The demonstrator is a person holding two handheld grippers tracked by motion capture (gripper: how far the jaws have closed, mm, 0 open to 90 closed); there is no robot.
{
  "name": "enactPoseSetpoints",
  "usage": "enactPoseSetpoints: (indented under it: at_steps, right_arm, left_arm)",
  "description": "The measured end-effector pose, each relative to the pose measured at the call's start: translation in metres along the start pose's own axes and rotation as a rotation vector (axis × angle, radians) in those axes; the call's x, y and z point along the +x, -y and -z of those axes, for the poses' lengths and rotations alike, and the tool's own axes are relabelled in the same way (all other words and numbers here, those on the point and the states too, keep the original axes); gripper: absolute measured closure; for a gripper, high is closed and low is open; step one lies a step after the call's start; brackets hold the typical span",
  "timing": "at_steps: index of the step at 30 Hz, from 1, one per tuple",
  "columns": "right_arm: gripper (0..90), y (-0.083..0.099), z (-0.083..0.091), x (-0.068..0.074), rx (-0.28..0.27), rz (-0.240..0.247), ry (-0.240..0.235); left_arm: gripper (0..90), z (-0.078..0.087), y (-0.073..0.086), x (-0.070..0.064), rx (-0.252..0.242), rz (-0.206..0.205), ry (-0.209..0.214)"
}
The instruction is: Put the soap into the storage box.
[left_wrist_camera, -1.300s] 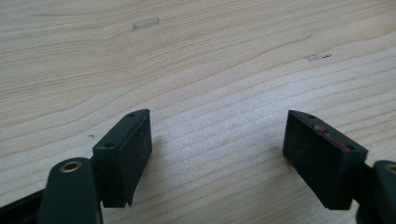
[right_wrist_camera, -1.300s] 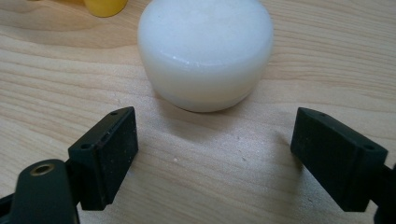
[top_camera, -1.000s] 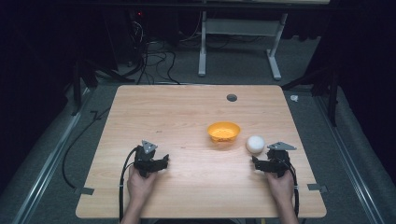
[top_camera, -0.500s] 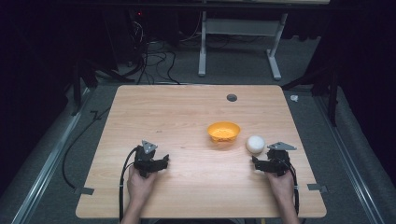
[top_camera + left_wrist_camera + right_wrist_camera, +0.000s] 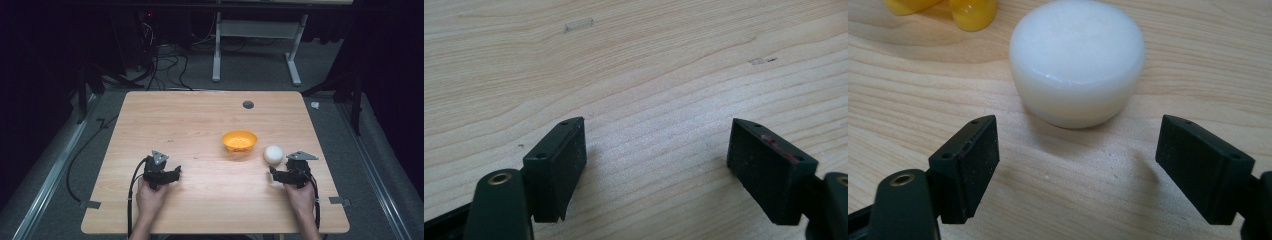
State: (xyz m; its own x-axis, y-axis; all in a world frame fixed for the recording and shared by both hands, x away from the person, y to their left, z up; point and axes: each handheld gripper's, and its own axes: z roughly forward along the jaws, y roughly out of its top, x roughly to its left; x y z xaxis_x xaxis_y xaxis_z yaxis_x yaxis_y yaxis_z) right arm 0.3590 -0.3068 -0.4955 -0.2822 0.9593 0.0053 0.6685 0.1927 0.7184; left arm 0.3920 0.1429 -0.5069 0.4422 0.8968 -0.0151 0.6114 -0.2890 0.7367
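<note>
The white round puck (image 5: 1077, 60) lies flat, smooth face upward, just ahead of the spread-apart right gripper (image 5: 1078, 170).

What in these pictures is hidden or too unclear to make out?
- Bowl: in the right gripper view the top edge cuts it off.
- White puck: its far side is hidden by its own body.
- Dark spot on the table: too small in the high view to tell hole from cap.
</note>
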Motion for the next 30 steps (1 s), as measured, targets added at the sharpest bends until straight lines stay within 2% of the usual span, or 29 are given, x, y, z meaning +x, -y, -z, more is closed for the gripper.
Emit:
enactPoseSetpoints:
  at_steps: [11, 18, 21, 30]
  right_arm:
    - [17.3, -0.010, 0.005, 0.005, -0.029, 0.009, -0.006]
    - [14.6, -0.022, 0.002, 0.008, -0.039, 0.012, -0.018]
    - [14.7, -0.026, 0.000, 0.012, -0.032, 0.037, 0.005]
    - [14.6, -0.034, -0.012, 0.008, -0.019, 0.005, 0.007]
  left_arm:
    - [24.2, 0.000, 0.000, 0.000, 0.003, -0.001, 0.001]
    - [24.2, 0.000, 0.000, 0.000, 0.003, -0.001, 0.002]
    - [24.2, 0.000, 0.000, 0.000, 0.003, -0.001, 0.001]
    - [24.2, 0.000, 0.000, 0.000, 0.002, -0.001, 0.001]
